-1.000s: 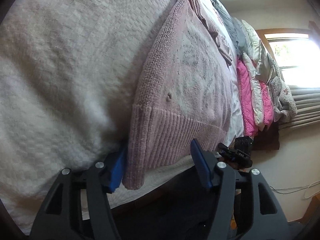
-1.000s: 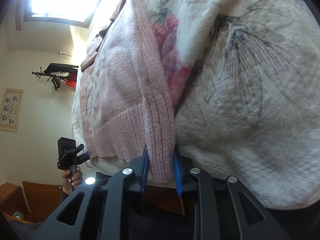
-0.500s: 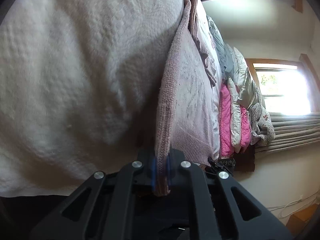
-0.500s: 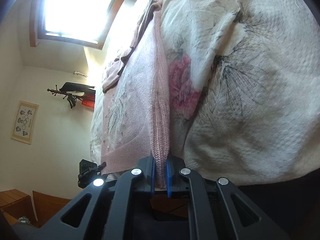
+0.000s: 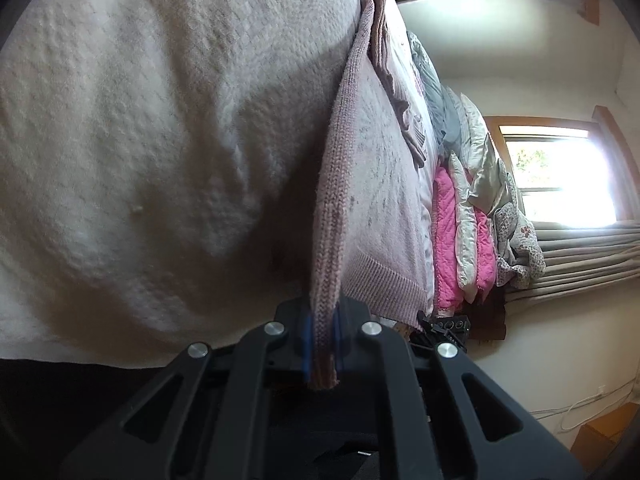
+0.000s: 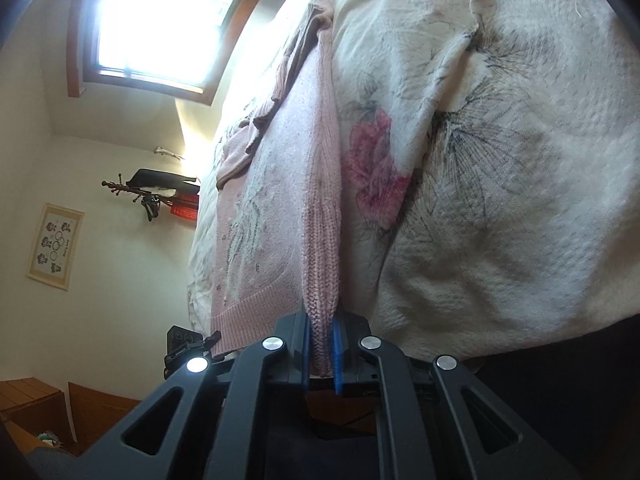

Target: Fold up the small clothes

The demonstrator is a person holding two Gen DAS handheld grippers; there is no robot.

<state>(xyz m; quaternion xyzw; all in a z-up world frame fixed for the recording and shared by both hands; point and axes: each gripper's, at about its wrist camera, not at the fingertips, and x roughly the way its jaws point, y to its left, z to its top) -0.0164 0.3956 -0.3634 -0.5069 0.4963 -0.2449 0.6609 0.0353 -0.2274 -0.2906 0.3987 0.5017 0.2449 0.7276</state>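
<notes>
Both grips have settled since a second ago: the left gripper (image 5: 322, 350), then spread wide around the hem corner, is now clamped on it, and the right gripper (image 6: 321, 354) has tightened from a loose pinch to a firm one. Between each pair of blue pads sits the ribbed bottom hem of the pale pink knitted sweater (image 5: 384, 184), one corner per side, the rest of it lying flat on the cream textured floral bedspread (image 6: 500, 140). This knit looks soft, light and stretchy, with no stiffness, so it will likely sag between the two holds and drag on the nubbly cover. The thick ribbed corners seem the right places to hold; thinner knit higher up might stretch or slip.
</notes>
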